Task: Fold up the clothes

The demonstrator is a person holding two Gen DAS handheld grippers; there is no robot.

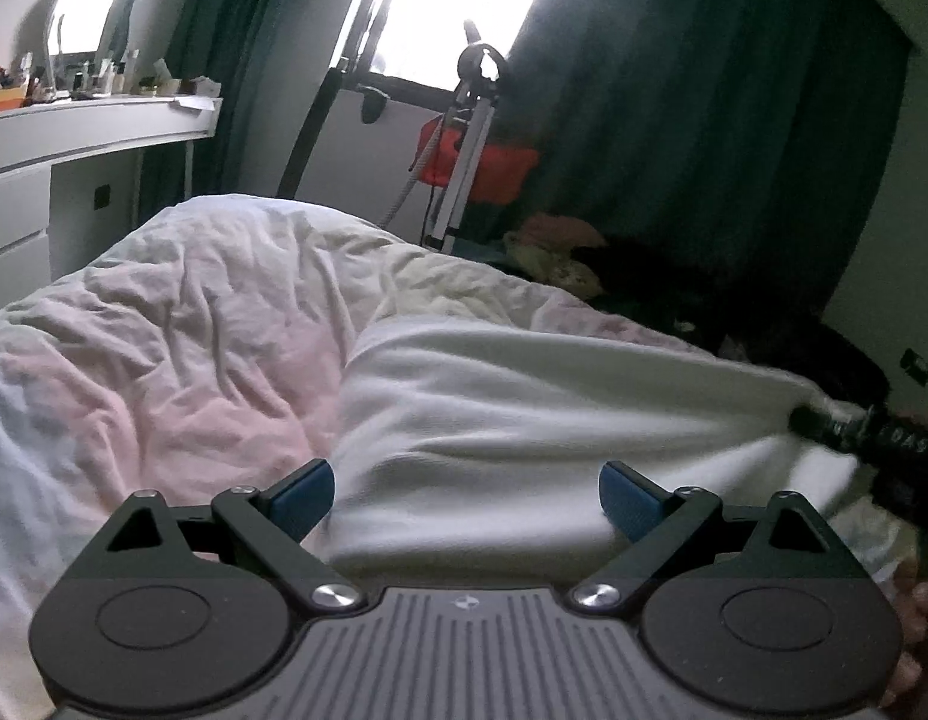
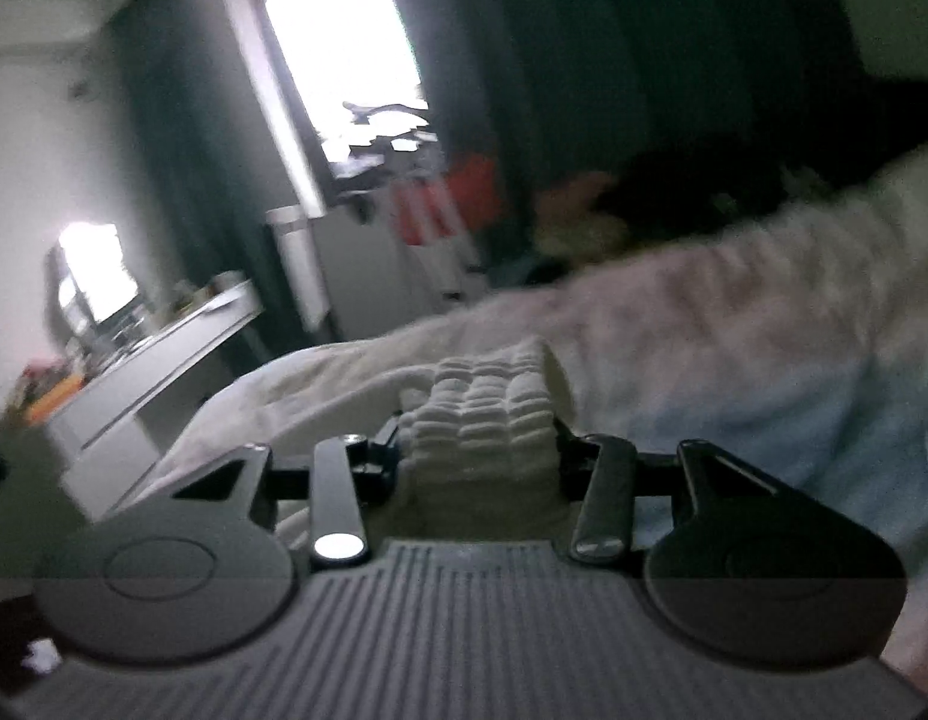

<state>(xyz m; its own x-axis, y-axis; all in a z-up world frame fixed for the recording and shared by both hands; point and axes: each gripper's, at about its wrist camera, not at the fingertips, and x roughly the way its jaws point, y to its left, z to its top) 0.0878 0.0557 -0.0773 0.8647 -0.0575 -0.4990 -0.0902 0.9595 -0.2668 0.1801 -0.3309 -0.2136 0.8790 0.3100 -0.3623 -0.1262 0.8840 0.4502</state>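
A white garment [image 1: 523,414] lies spread on the bed, stretched toward the right. My left gripper [image 1: 466,495] is open, its blue pads [image 1: 625,504] standing wide apart just above the garment's near edge, holding nothing. My right gripper shows at the right edge of the left wrist view [image 1: 823,426], pinching the garment's far corner. In the right wrist view, my right gripper [image 2: 478,450] is shut on a bunched, ribbed white fold of the garment [image 2: 481,414]. That view is blurred and tilted.
A crumpled white and pink duvet [image 1: 194,324] covers the bed. A white dresser [image 1: 74,138] with small items stands at the left. Dark curtains [image 1: 673,90], a window, a metal stand with a red item [image 1: 481,162] and dark clothes [image 1: 673,282] lie beyond the bed.
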